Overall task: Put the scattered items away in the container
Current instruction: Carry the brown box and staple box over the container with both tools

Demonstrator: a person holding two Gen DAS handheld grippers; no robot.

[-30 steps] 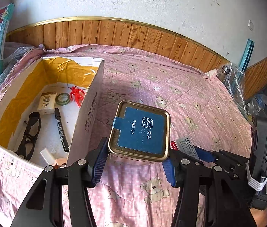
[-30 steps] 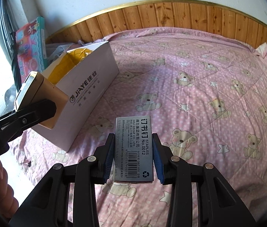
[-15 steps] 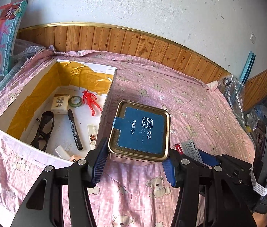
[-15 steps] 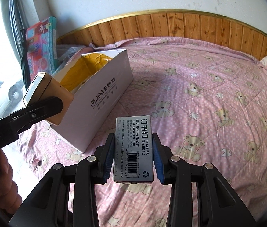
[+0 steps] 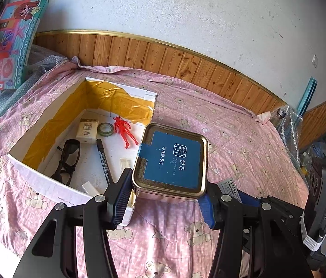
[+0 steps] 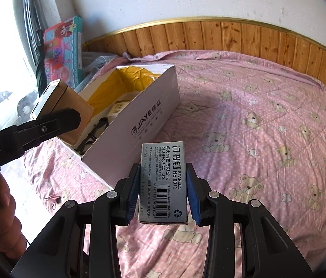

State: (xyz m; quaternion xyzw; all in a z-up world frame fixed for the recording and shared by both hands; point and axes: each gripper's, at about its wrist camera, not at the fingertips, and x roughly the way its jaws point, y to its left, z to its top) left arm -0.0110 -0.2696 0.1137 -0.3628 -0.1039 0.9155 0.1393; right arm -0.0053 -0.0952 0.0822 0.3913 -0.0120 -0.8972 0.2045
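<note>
A person holds 2 claw tools above a bed covered with a pink quilt (image 6: 267,115) printed with bears. The left gripper (image 5: 165,194) is clamped on a gold tea tin (image 5: 171,162) with a blue label, held in the air at the near right corner of an open white cardboard box (image 6: 149,118). The right gripper (image 6: 163,194) is clamped on a small grey box of staples (image 6: 163,180), held above the quilt just right of the cardboard box. The step in hand appears to be lowering the tin into the box. To do it well, the tin should travel further left so it fully clears the box wall, then go down level before the jaws part. Free floor inside is limited. Already lying there are black glasses (image 5: 68,159), a black marker (image 5: 104,162), a red toy figure (image 5: 123,131), a roll of green tape (image 5: 105,128), a small cream carton (image 5: 86,127) and 2 small pale pieces whose nature is unclear. The glasses and figure look fragile, so the bare patch near the right wall seems safest. The staples should wait clear of the left tool. A small clip (image 6: 53,198) lies on the quilt outside the box, still to be tidied. A colourful toy package (image 5: 10,41) leans against the wall beyond.
</note>
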